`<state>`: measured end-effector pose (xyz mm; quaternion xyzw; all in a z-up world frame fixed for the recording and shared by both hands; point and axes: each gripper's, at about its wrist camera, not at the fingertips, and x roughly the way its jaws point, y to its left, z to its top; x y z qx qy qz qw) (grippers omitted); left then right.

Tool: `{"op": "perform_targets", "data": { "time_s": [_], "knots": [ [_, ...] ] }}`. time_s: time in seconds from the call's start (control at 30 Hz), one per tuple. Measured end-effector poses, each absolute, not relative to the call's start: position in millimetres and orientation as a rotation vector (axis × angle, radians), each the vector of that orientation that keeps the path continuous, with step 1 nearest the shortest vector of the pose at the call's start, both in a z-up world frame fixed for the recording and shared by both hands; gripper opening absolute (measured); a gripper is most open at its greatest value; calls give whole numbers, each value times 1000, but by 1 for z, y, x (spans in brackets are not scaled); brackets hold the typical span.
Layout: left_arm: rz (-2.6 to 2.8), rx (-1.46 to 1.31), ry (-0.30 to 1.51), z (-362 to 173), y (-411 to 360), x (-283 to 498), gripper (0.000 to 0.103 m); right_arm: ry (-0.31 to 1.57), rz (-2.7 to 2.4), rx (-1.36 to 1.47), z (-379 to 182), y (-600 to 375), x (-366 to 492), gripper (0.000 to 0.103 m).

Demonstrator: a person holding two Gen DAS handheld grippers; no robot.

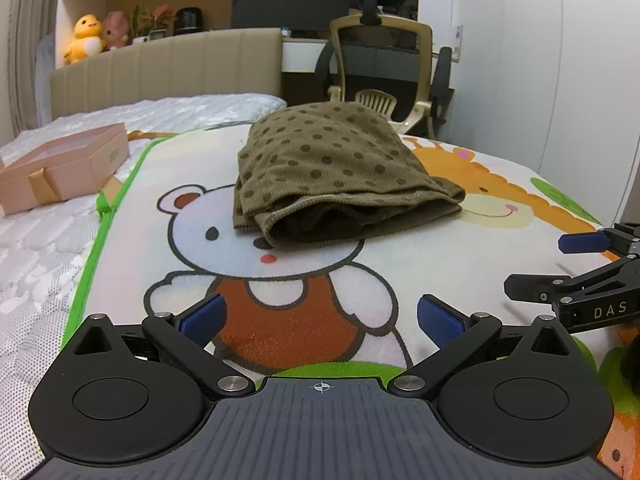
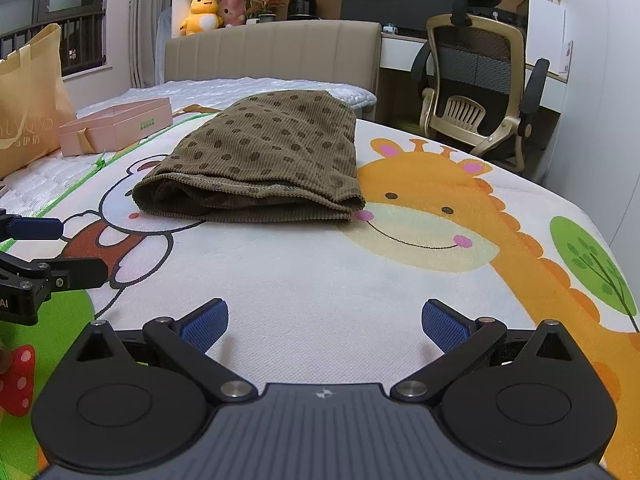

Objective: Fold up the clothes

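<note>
Folded polka-dot garment (image 1: 336,176) on cartoon mat (image 1: 420,256), well ahead of left gripper (image 1: 320,320) and right gripper (image 2: 324,322), both wide open, empty.

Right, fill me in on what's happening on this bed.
A person is folding clothes with a hand-held gripper in each hand. The brown polka-dot garment lies folded in a compact stack on the cartoon animal blanket. Both the left hand-held gripper and the right hand-held gripper are open, empty, and short of the garment, touching nothing. A pink gift box sits off to the left.
</note>
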<state>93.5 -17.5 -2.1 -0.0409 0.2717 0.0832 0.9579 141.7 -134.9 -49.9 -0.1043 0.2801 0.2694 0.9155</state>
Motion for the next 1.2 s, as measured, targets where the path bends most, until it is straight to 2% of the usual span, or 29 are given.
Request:
{"op": "perform_targets", "data": {
  "time_s": [1.2],
  "knots": [
    [164, -95, 566, -3, -16, 96, 103, 576, 539, -220, -50, -135, 141, 103]
  ]
}}
